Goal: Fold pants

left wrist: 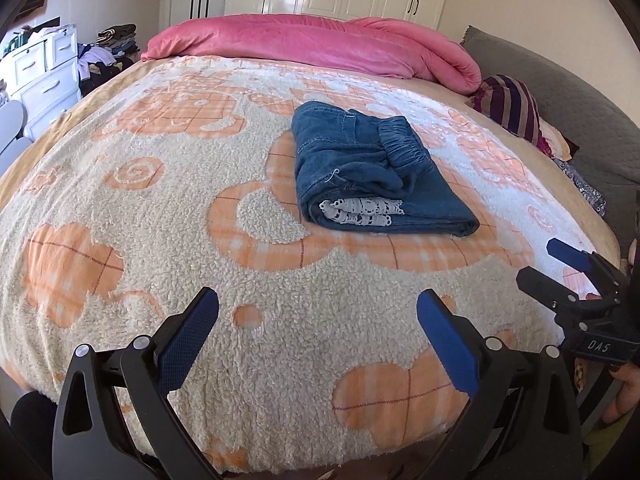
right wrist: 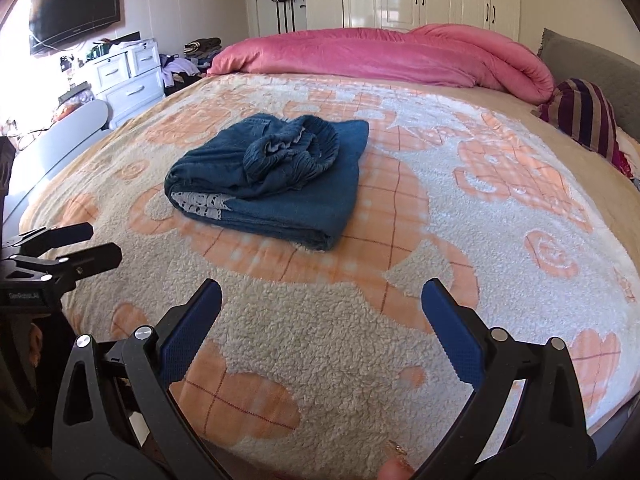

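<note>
Two grippers, left gripper and right gripper, are held wide open and empty; the folded denim pants are seen ahead on the fleece blanket, apart from both, nearer neither discernibly.

Bed under fleecy cream-and-orange blanket, folded blue pants, rolled pink duvet, striped pillow

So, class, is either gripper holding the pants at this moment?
No: the folded pants lie alone on the blanket, with both grippers' jaws spread wide and empty, well short of them.
</note>
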`<state>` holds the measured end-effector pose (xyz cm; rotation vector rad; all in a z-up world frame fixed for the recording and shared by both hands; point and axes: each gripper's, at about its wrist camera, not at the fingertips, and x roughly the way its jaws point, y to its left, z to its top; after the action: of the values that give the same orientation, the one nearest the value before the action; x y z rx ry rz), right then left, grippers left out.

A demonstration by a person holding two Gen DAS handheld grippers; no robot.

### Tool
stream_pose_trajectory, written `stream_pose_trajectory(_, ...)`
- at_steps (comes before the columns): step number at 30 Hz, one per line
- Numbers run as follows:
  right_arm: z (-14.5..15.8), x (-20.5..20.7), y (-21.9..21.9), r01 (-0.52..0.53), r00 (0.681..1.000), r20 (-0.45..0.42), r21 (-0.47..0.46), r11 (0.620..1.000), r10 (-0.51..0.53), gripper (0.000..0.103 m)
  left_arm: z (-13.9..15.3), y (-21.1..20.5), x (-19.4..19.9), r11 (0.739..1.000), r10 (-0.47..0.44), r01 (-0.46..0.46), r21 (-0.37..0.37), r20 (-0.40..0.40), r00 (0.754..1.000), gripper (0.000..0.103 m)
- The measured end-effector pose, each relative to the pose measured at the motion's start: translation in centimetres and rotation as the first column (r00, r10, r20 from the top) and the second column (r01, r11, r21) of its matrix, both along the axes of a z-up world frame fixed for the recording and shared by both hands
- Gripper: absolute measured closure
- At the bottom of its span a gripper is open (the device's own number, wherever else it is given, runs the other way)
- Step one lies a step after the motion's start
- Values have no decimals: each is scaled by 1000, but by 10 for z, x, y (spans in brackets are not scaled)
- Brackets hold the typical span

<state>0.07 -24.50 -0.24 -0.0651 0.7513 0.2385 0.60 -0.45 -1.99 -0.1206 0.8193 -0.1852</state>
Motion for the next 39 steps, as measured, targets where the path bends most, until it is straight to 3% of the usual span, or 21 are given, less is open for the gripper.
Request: stream_pose_trajectory(39, -6, 3, -6, 32, 999, -26, 11, 999, -32, 9, 0, 0, 0, 1000, 6, -6, -18, -9, 1000, 4)
